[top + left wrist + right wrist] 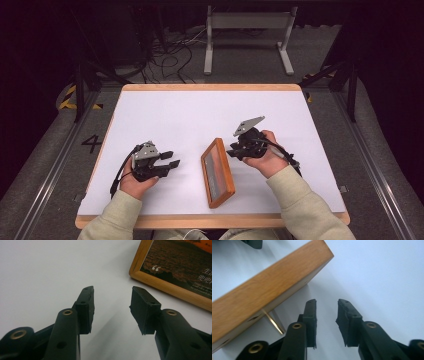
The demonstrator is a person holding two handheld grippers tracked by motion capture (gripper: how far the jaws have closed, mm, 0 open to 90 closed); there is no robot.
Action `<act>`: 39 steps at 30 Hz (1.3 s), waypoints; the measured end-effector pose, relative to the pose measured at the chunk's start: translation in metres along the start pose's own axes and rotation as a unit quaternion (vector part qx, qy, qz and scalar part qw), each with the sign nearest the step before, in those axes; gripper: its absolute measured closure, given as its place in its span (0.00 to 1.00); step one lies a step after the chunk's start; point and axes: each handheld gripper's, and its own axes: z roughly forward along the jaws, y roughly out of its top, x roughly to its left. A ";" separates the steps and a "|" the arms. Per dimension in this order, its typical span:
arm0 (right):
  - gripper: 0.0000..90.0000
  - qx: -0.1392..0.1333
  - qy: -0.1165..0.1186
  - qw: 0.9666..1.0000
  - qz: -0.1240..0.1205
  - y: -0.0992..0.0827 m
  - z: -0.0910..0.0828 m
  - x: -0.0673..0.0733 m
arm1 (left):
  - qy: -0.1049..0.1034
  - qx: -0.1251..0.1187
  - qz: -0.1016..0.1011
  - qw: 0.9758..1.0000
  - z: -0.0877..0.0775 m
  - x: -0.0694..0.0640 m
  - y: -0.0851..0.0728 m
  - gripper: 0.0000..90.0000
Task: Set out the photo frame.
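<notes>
Wooden picture frame [217,173] on white table [165,115], left gripper [112,302] jaws parted and empty, frame ahead-right, right gripper [326,308] jaws parted, empty, just beside frame's edge

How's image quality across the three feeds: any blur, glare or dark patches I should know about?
High view: white table evenly lit, surroundings very dark. Left gripper view: the tongs are sharp enough, the picture frame is soft and its small print unreadable. Right gripper view: bluish cast, frame edge blurred up close, tongs fairly clear.
</notes>
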 end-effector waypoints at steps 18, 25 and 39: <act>0.45 0.006 0.021 0.998 0.063 0.021 -0.047 0.023 | 0.007 0.000 0.001 1.000 0.000 -0.001 0.000 0.58; 0.40 0.012 0.032 0.996 0.080 0.028 -0.043 0.039 | 0.009 -0.004 0.004 1.000 0.000 -0.002 0.001 0.58; 0.33 0.060 0.068 0.989 0.117 0.028 0.000 0.045 | 0.010 -0.005 0.005 1.000 0.000 -0.002 0.000 0.52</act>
